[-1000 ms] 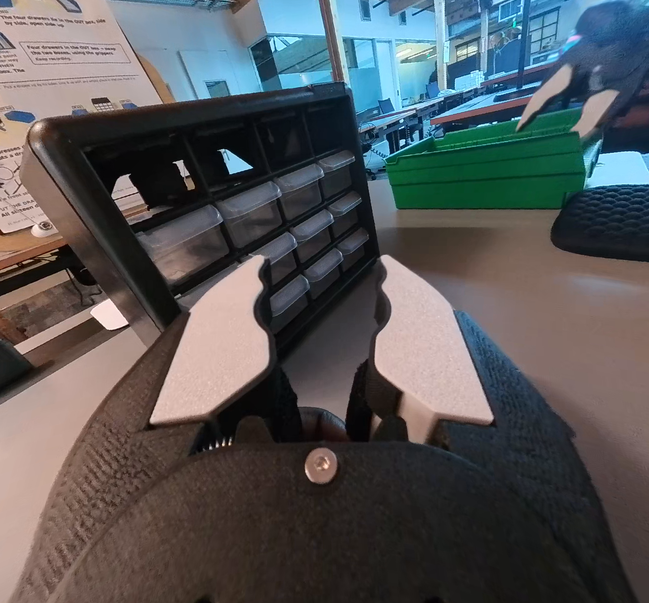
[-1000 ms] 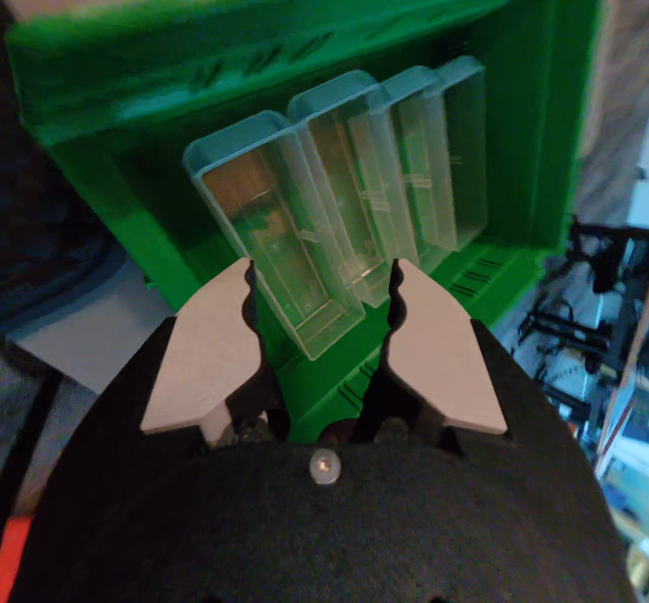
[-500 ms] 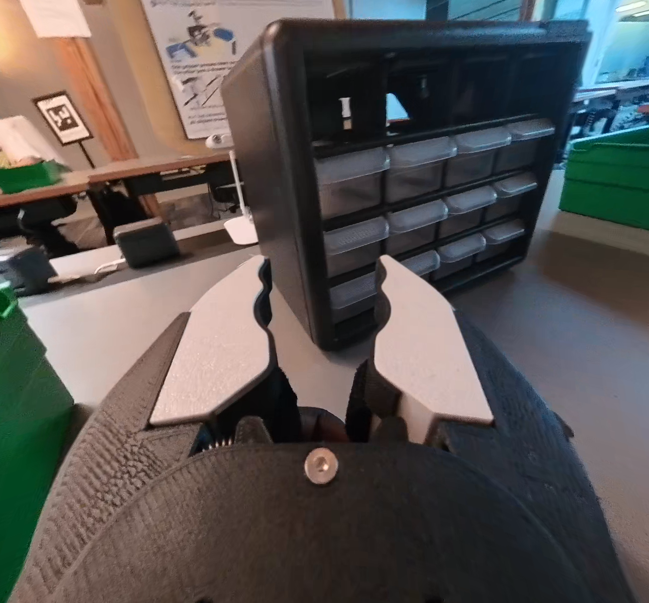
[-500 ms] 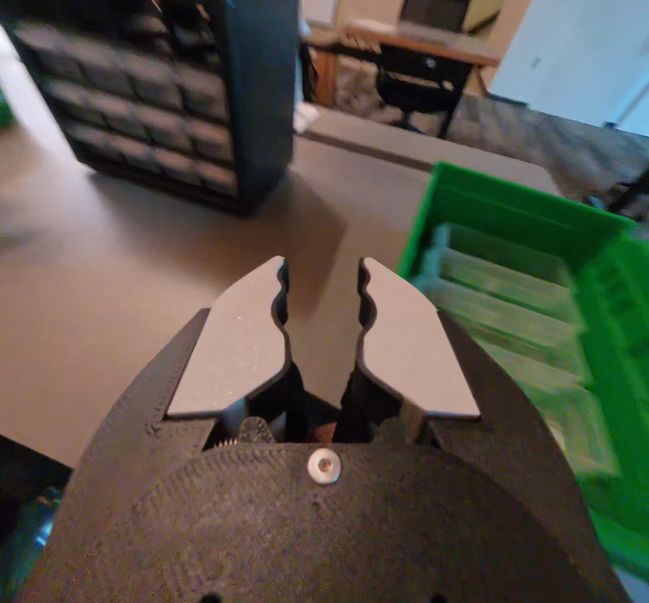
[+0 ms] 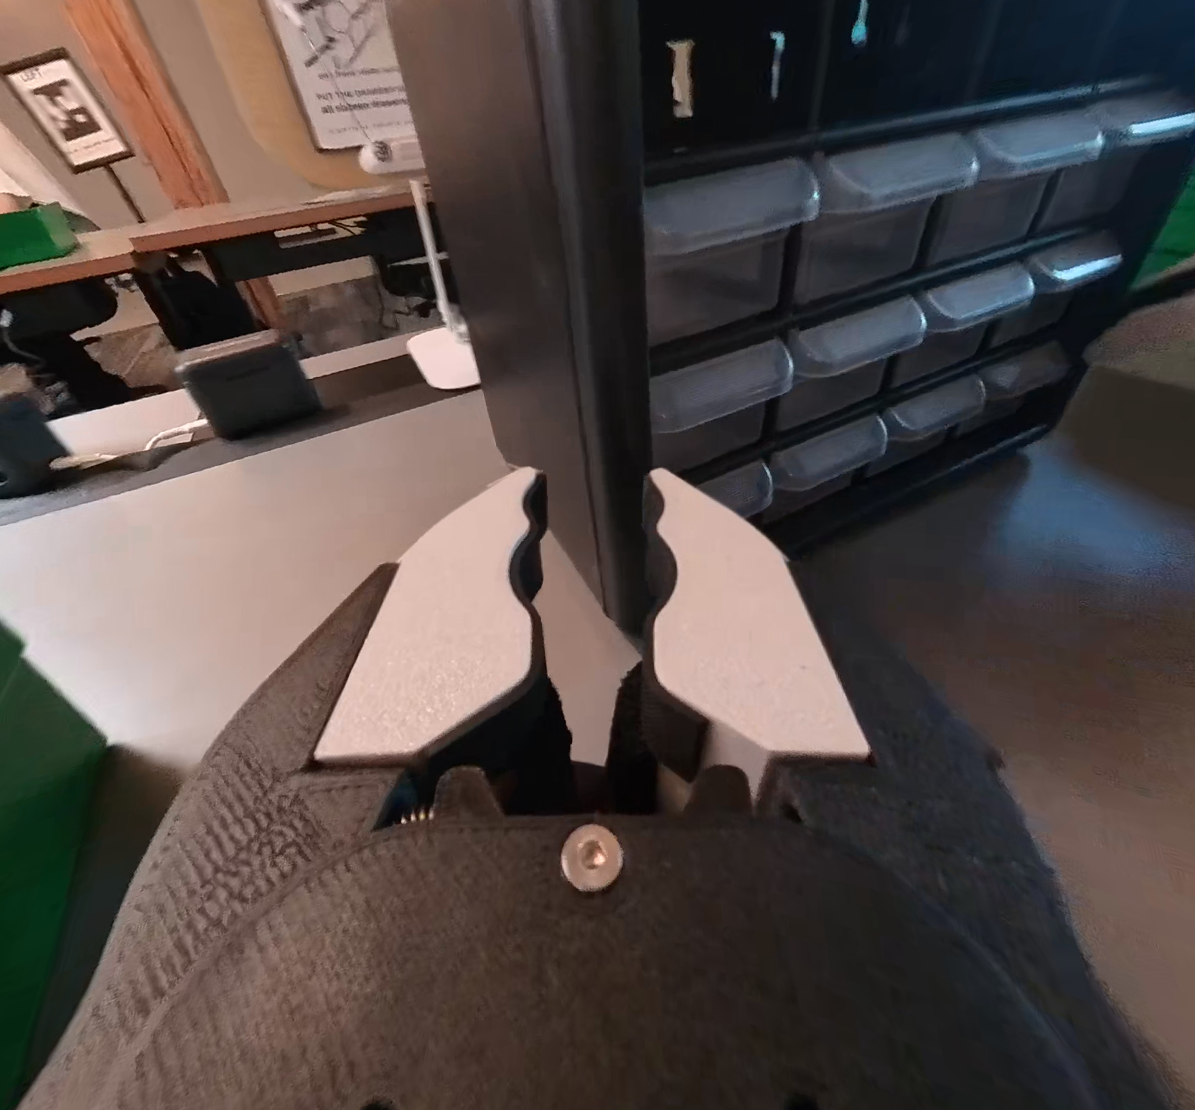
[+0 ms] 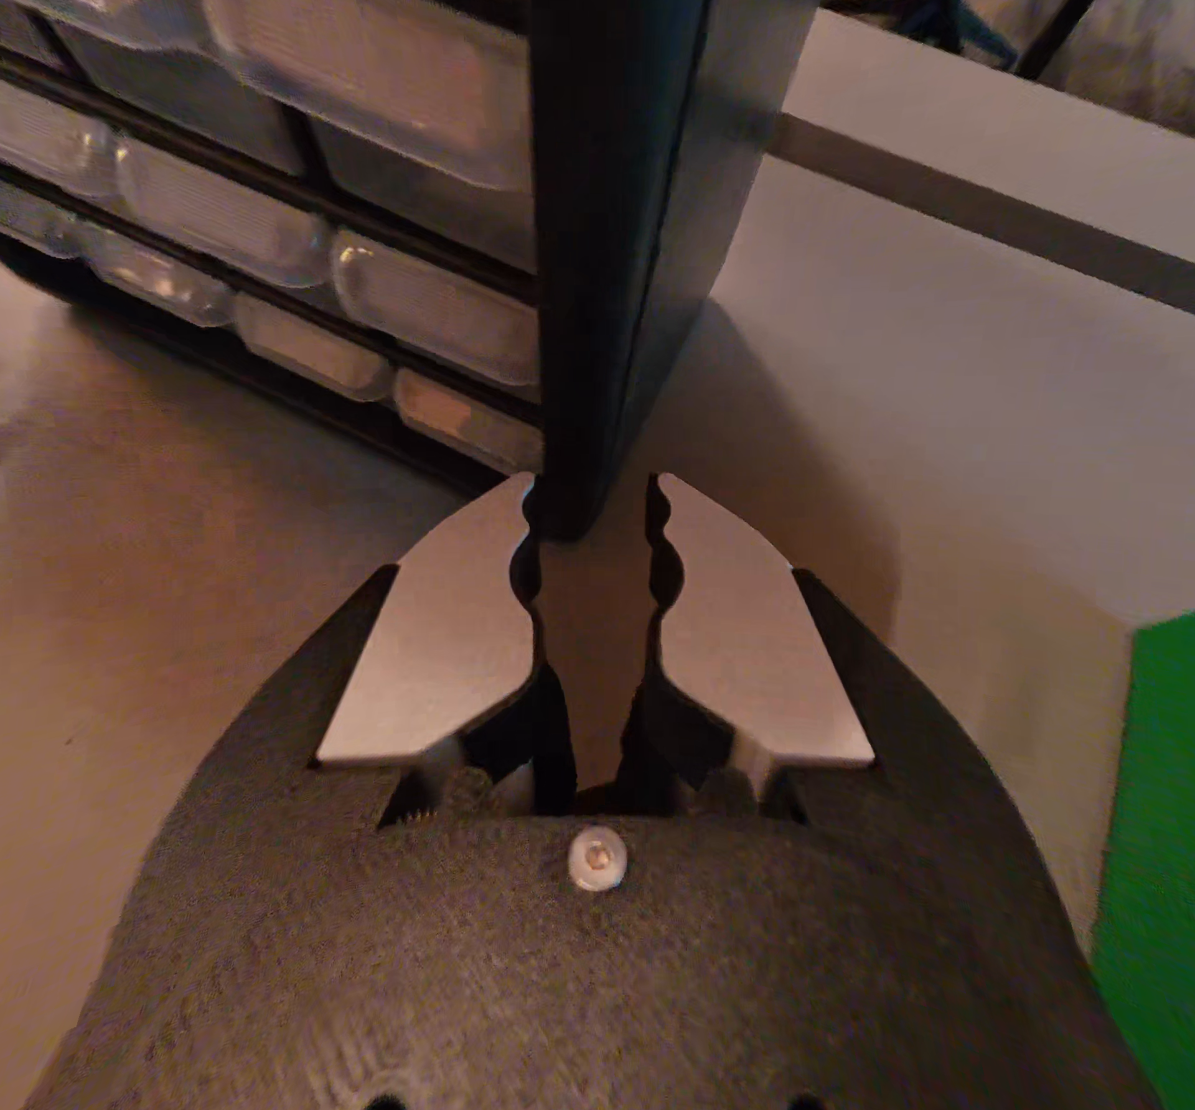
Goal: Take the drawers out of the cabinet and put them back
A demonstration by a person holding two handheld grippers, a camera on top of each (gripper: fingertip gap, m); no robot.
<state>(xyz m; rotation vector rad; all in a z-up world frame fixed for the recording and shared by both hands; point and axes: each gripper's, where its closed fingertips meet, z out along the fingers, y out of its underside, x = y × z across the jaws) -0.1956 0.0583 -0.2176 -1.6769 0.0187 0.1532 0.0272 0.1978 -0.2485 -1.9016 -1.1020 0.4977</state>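
Note:
The black cabinet [image 5: 582, 238] stands on the grey table [image 5: 194, 562]. Its top row of slots [image 5: 731, 44] is empty, and clear drawers [image 5: 724, 219] fill the three rows below. My left gripper [image 5: 593, 491] has its fingers narrowed around the cabinet's left front edge, which fills the gap between them. In the right wrist view, my right gripper [image 6: 592, 491] straddles the cabinet's [image 6: 621, 174] right front bottom corner. Its left finger is against the corner and its right finger stands apart. Drawer fronts [image 6: 362, 44] show to its left.
A green bin [image 5: 39, 820] sits at the left gripper's near left. Another green bin [image 6: 1151, 853] sits at the right gripper's near right. Behind the table are a dark box [image 5: 249, 384], a white lamp base [image 5: 446, 361] and a poster [image 5: 336, 25].
Both grippers have moved in to the cabinet's front corners. The right one swung away from the drawers in the green bin. The left fingers have narrowed onto the cabinet's edge.

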